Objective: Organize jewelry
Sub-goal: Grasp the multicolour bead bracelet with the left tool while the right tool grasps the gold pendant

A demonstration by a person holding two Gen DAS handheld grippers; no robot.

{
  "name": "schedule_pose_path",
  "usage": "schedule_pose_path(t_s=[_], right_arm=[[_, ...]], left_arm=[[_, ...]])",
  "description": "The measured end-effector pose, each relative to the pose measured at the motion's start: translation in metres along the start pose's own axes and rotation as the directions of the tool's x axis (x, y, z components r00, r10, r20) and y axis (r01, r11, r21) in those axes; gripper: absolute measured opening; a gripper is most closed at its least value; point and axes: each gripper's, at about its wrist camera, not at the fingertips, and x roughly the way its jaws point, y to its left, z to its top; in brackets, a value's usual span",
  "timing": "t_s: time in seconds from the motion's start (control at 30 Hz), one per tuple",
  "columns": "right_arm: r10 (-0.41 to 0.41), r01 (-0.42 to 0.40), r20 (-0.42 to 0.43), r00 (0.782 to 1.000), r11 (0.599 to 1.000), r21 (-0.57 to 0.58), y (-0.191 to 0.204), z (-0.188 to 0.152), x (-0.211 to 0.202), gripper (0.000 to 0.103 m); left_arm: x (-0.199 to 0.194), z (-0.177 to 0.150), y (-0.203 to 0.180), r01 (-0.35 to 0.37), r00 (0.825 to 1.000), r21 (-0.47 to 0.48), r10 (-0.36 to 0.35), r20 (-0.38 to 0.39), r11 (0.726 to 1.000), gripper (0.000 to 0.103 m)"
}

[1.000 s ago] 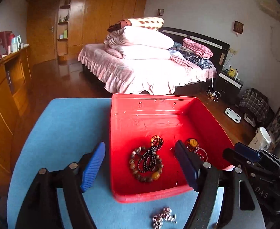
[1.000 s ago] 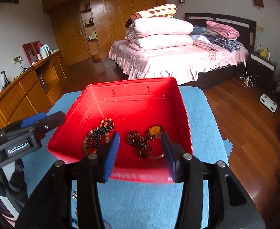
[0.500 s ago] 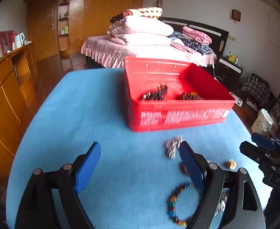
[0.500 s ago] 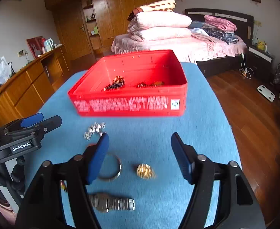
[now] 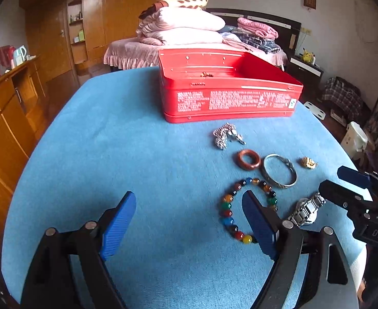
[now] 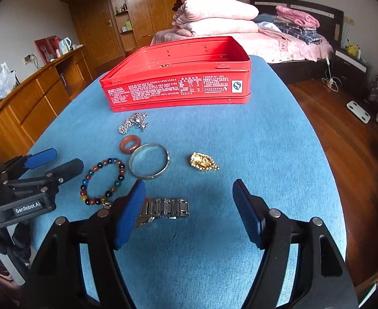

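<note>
Hovering over loose pieces, both grippers spread, holding nothing: left gripper (image 5: pixel 189 219), right gripper (image 6: pixel 189 211). Watch (image 6: pixel 163 208) at lower centre of right view, below bangle (image 6: pixel 149 161); looks heavy, slick metal, so pinch across band. Tin (image 6: pixel 178 87) at upper centre.
</note>
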Motion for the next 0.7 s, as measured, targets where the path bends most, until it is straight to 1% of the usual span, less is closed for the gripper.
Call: schedule_pose_path(t_s=[0.17, 0.27, 0.33, 0.4, 0.47, 0.57, 0.6, 0.67, 0.7], right_arm=[[0.001, -0.001, -0.003, 1.0, 1.0, -0.001, 0.0, -0.001, 0.0, 0.068], [0.003, -0.003, -0.002, 1.0, 1.0, -0.001, 0.0, -0.002, 0.0, 0.068], [0.003, -0.003, -0.003, 1.0, 1.0, 0.0, -0.001, -0.002, 0.0, 0.068], [0.0, 0.0, -0.002, 1.0, 1.0, 0.0, -0.002, -0.002, 0.001, 0.068], [-0.001, 0.001, 0.0, 1.0, 1.0, 0.001, -0.002, -0.001, 0.001, 0.068], [-0.002, 0.002, 0.003, 1.0, 1.0, -0.005, -0.003, 0.002, 0.002, 0.068], [-0.002, 0.002, 0.005, 1.0, 1.0, -0.009, -0.004, 0.003, 0.003, 0.068], [0.004, -0.004, 0.008, 1.0, 1.0, -0.02, -0.005, 0.006, 0.005, 0.068], [0.006, -0.006, 0.005, 1.0, 1.0, -0.026, -0.006, 0.008, 0.007, 0.068]], left_arm=[[0.005, -0.004, -0.008, 0.031, 0.999, 0.014, -0.03, -0.027, 0.999, 0.083], [0.011, -0.006, -0.011, 0.036, 0.998, 0.021, -0.035, -0.044, 0.999, 0.082], [0.017, -0.008, -0.013, 0.044, 0.997, 0.025, -0.043, -0.062, 0.999, 0.074], [0.019, -0.01, -0.016, 0.019, 0.999, 0.045, -0.017, -0.048, 0.999, 0.067], [0.017, -0.01, -0.017, 0.032, 0.999, 0.056, -0.03, -0.045, 0.998, 0.058], [0.017, -0.008, -0.016, 0.042, 0.998, 0.055, -0.039, -0.042, 0.998, 0.032], [0.017, -0.007, -0.015, 0.046, 0.998, 0.051, -0.044, -0.041, 0.998, 0.028], [0.018, -0.006, -0.012, 0.047, 0.998, 0.043, -0.045, -0.039, 0.998, 0.009], [0.019, -0.005, -0.01, 0.044, 0.998, 0.04, -0.043, -0.039, 0.998, 0.009]])
